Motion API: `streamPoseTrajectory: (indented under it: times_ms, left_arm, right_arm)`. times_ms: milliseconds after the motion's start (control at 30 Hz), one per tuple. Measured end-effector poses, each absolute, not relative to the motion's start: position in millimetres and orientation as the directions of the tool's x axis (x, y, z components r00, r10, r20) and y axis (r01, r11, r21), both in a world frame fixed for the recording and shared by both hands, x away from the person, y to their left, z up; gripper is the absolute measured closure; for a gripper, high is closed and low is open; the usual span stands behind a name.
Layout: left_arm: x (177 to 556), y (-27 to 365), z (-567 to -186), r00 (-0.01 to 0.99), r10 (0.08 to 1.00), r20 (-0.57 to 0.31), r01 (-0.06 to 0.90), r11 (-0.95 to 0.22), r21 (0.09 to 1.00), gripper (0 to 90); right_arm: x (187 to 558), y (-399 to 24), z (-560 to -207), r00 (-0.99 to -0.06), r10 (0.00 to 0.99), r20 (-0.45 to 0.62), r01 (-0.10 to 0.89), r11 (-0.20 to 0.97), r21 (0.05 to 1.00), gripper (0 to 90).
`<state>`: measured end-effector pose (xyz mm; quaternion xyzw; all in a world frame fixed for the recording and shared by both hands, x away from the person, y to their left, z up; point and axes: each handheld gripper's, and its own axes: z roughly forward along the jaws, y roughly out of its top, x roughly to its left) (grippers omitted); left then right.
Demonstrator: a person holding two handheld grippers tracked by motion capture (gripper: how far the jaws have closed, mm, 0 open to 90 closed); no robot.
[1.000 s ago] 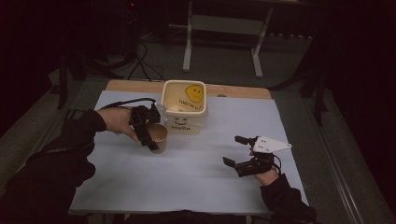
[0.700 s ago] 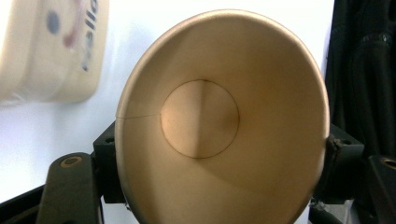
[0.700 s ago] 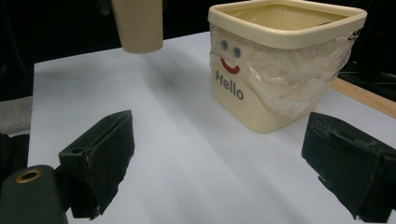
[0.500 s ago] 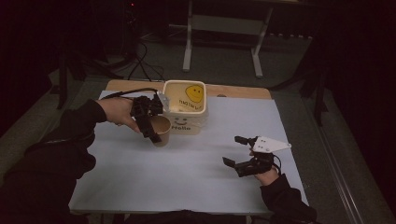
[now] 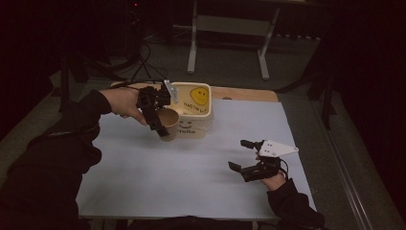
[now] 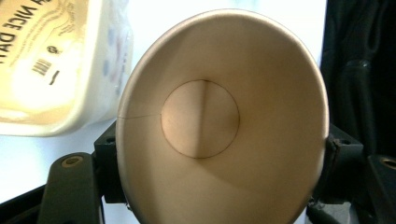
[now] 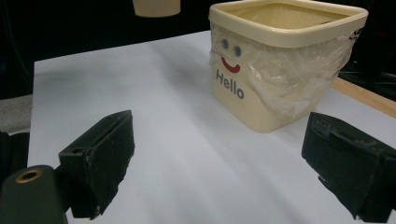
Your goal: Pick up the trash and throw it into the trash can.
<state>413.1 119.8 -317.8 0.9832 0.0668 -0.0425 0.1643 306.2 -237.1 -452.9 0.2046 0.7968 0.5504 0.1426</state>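
A brown paper cup [image 5: 168, 123] hangs above the white table cover, with my left gripper [image 5: 155, 112] shut on it. Its empty inside [image 6: 201, 119] faces the left gripper view's camera. The cup is lifted next to the cream bin [image 5: 193, 111], just left of the rim. That bin [image 7: 280, 60] has a plastic liner, a smiley face and the word Hello. My right gripper [image 5: 245, 157] stands open low over the table at the right, nothing between its pads [image 7: 100, 158].
The white cover [image 5: 182, 177] spans the wooden table. A metal stand's legs [image 5: 225, 43] rise behind the table on the floor. Cables [image 5: 139, 67] trail on the floor at the back left.
My left gripper has lifted the cup and carried it right and up toward the bin's rim. The right gripper has stayed in place.
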Motion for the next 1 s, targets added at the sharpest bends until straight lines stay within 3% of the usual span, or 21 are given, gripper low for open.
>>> streamPoseTrajectory:
  times_ms: [500, 1000]
  left_arm:
    - [433, 117, -295, 0.988, 0.13, -0.084, 0.151, -0.927, 0.342, 27.4]
    - [453, 103, -296, 0.99, 0.111, -0.092, 0.136, -0.929, 0.345, 27.5]
  right_arm:
    - [306, -239, -453, -0.875, 0.483, 0.003, 0.172, 0.304, 0.937, 9.3]
    - [306, -240, -453, -0.875, 0.484, 0.006, 0.174, 0.304, 0.937, 9.3]
